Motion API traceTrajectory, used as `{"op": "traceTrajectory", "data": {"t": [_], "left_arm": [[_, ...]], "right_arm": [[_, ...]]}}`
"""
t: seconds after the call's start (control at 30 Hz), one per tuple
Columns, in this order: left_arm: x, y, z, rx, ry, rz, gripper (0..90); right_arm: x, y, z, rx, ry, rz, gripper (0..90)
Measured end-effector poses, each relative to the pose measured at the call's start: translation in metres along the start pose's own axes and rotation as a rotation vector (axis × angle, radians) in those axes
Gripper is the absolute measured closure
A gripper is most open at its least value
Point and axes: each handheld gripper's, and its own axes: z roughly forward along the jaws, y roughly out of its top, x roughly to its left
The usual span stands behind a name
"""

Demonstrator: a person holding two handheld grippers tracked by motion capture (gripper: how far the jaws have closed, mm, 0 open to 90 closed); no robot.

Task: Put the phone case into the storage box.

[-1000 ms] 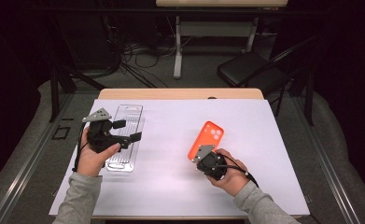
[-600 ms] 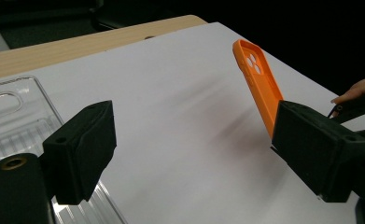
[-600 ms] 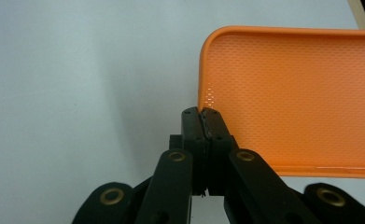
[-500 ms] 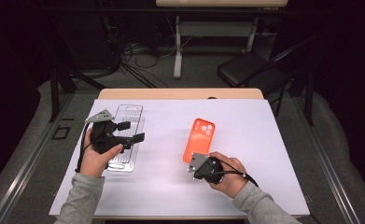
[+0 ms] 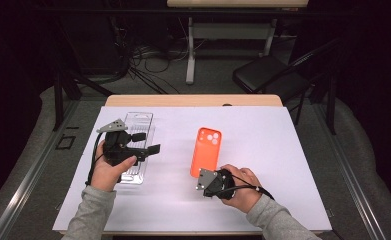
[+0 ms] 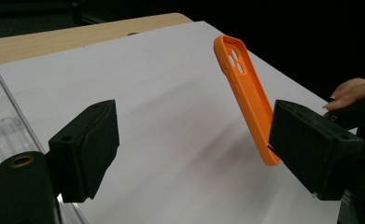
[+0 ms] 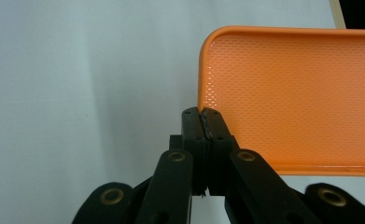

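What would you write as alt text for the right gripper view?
The right tongs, shut, pinch the near edge of an orange phone case, seen from its dimpled inner side. Behind it lies the white table cover.

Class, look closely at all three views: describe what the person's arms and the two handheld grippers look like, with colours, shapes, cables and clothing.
Both arms wear grey long sleeves. The left gripper and right gripper are black, each topped with a grey three-cornered plate and trailing a thin black cable. Up close, the jaws are blocky black pads on arms with brass-coloured pivot rings.
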Motion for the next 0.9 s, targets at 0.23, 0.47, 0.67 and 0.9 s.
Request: {"op": "traceTrajectory", "data": {"t": [0.23,0.47,0.67,0.9], "left_arm": [[-0.002,-0.002,0.005,0.007,-0.01,-0.022,17.9],[-0.005,-0.004,0.011,0.043,-0.032,-0.042,22.2],[-0.008,-0.005,0.016,0.063,-0.038,-0.03,26.8],[-0.012,-0.008,0.024,0.079,-0.067,-0.031,31.0]], "right_arm": [[0.002,0.004,-0.001,-0.018,-0.009,-0.017,89.6],[0.005,0.008,0.0,-0.025,-0.024,-0.057,89.4],[0.007,0.013,0.001,-0.03,-0.042,-0.089,89.5],[0.01,0.02,0.001,-0.052,-0.041,-0.095,90.0]]}}
